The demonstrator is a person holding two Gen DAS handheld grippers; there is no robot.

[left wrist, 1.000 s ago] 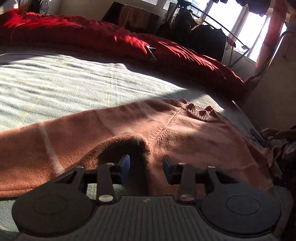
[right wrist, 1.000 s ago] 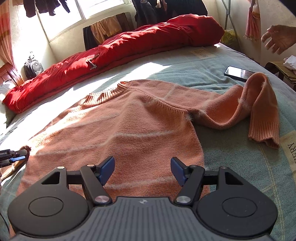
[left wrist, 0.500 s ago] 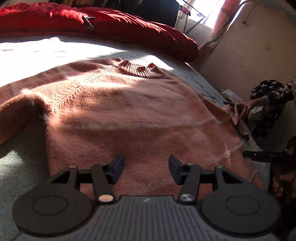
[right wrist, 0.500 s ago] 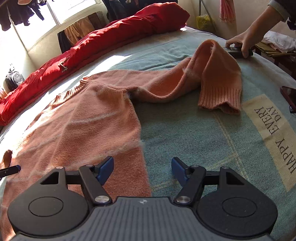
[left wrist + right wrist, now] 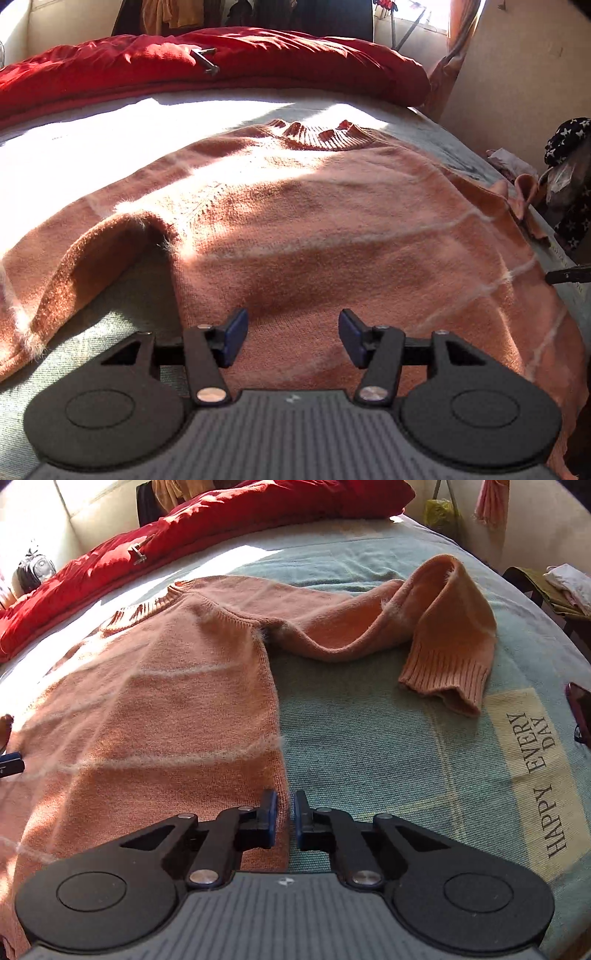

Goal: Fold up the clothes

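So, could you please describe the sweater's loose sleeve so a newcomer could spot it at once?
On the green bedspread, find the orange sweater. Its sleeve stretches from the shoulder, humps up and doubles back; only it ends in a ribbed cuff, near the printed words "HAPPY EVERY DAY".

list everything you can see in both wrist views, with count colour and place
knitted sweater: 1, orange with pale stripes, flat on the bed, one sleeve doubled over
woven bed cover: 1, pale green with a cream band of lettering, under the sweater
padded quilt: 1, red, bunched along the bed's far edge
phone: 1, dark, at the bed's right edge
left gripper: 1, black with blue pads, open over the sweater's hem
right gripper: 1, black with blue pads, just closed at the sweater's side edge
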